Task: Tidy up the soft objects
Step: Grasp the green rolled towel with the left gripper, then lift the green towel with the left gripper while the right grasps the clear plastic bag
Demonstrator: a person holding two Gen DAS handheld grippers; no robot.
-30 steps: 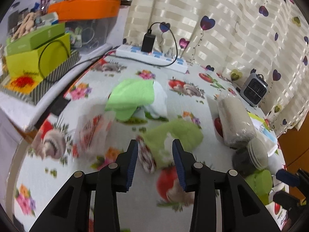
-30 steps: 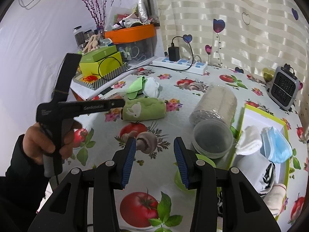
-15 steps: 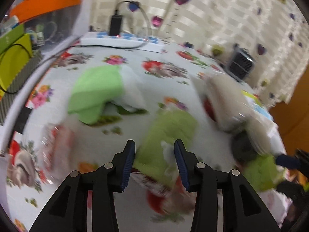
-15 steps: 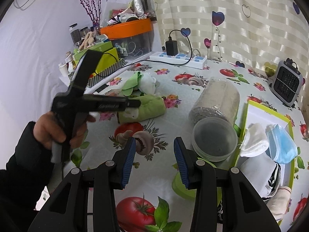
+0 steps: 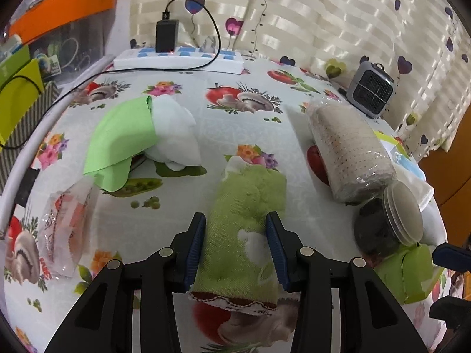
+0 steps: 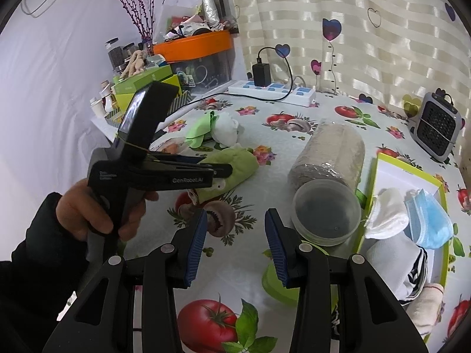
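left wrist view: left gripper point(image 5: 235, 250) straddling the near half of the rolled green towel point(image 5: 244, 229), blue pads just beside its two flanks, jaws spread and not yet pressing in any visible way; towel flat on the printed tablecloth point(image 5: 250, 147), long axis running straight ahead along the fingers, scalloped hem nearest the camera, far end pointing toward the power strip point(image 5: 179, 58). pale green cloth point(image 5: 123, 138) and white cloth point(image 5: 176, 135) lying ahead and to the left, touching each other; wrapped beige roll point(image 5: 347, 150) and dark lidded jar point(image 5: 388, 223) to the right, well apart from the towel.

right wrist view: right gripper point(image 6: 235, 244) parted, nothing between the pads, hovering over the tablecloth point(image 6: 294, 111) short of the jar point(image 6: 326, 211). left gripper point(image 6: 164, 173) seen side-on in the person's hand point(image 6: 97, 214), fingers laid along the towel point(image 6: 229, 167). green-rimmed tray point(image 6: 382, 158) at far right, already holding a blue face mask point(image 6: 426, 220) and white cloths point(image 6: 385, 211).

judged: left tool the nearer one and aligned lengthwise with the towel; squeeze across the short axis next, tray lying on the right tool's side.
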